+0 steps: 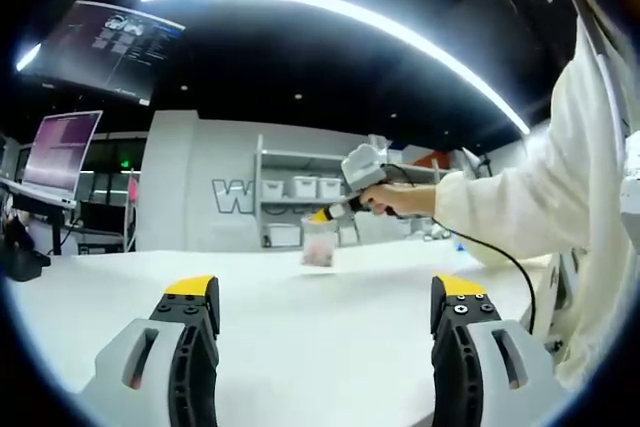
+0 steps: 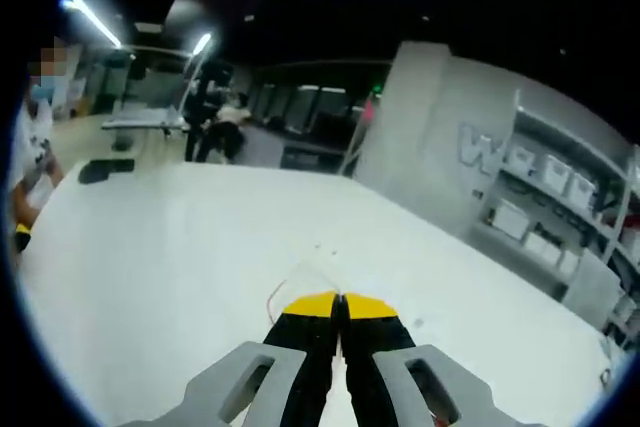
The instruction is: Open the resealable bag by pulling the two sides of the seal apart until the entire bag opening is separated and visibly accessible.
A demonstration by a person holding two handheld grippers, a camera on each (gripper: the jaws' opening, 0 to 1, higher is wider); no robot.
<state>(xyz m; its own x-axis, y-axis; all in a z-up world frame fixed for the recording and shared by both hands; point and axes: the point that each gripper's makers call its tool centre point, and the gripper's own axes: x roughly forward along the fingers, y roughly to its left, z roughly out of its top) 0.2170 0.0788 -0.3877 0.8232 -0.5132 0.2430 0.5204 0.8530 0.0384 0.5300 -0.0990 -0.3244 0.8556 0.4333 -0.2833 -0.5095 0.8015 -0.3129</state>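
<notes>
— Resealable bag [image 1: 320,244]: where is it right now?

— Hanging above the white table [image 1: 300,347], out toward the far edge as the left gripper view sees it. It is a small clear bag with something pinkish in its lower part, and it dangles from its top edge.

— What has hold of it?

— The right gripper [image 1: 338,210]. Its yellow-tipped jaws are pinched together on the bag's top, and a person's hand [image 1: 400,197] in a pale sleeve [image 1: 520,197] grips the handle behind them. A black cable [image 1: 500,257] loops down from that hand.

— Does the right gripper view agree?

— Yes. There the right gripper [image 2: 338,302] has its two yellow tips pressed against each other with no gap, and a thin clear edge of the bag [image 2: 305,277] pokes out just beyond them, faint against the table [image 2: 180,247].

— And the other tool?

— The left gripper [image 1: 325,297] is released: its jaws stand wide apart with bare tabletop between them, and nothing is caught in them. The bag lies well beyond, roughly in line with the gap.

— Anything past the table?

— A grey wall with large letters and a shelving unit [image 1: 300,197] carrying white bins behind the far edge. Monitors [image 1: 62,152] glow off the far left corner, and a long strip light [image 1: 330,12] arcs overhead. In the right gripper view a person [image 2: 215,112] sits at a distant desk.
</notes>
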